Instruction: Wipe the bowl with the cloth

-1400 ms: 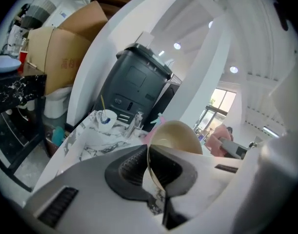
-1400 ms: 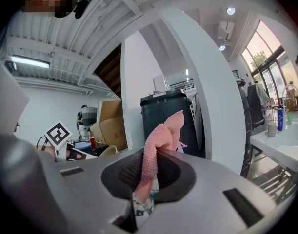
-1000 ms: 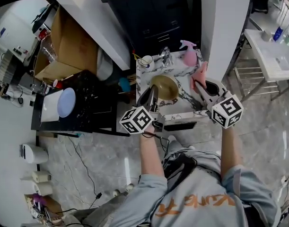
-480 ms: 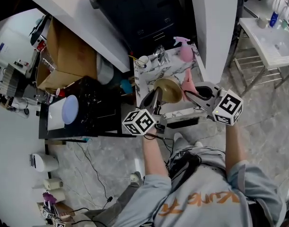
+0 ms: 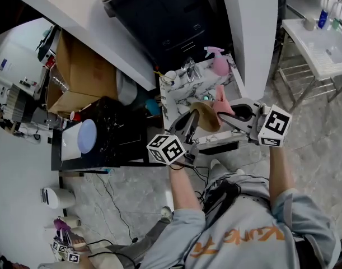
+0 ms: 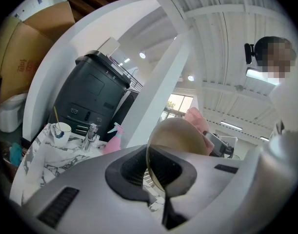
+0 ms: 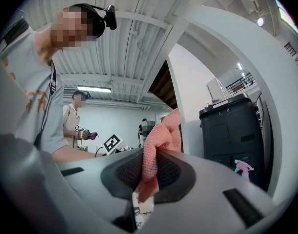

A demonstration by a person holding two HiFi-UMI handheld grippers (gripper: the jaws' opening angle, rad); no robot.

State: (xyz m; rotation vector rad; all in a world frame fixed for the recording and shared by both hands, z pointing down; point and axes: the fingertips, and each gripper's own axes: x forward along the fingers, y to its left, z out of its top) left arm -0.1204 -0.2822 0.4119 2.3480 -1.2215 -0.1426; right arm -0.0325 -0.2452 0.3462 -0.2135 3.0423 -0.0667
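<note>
Since left tongs (image 6: 156, 178) pinch only the bowl (image 6: 180, 135) rim, shoving the cloth (image 7: 161, 130) — clamped in right tongs (image 7: 148, 172) — could pop it loose.

Textures check – smooth vs nubbly
The bowl (image 6: 183, 135) looks smooth with slight sheen, the cloth (image 7: 153, 155) is nubbly knit – surface (image 6: 39, 147) is marble-look.

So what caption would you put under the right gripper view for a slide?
Right gripper shut on a pink cloth, with a black cabinet and a pink spray bottle behind.
</note>
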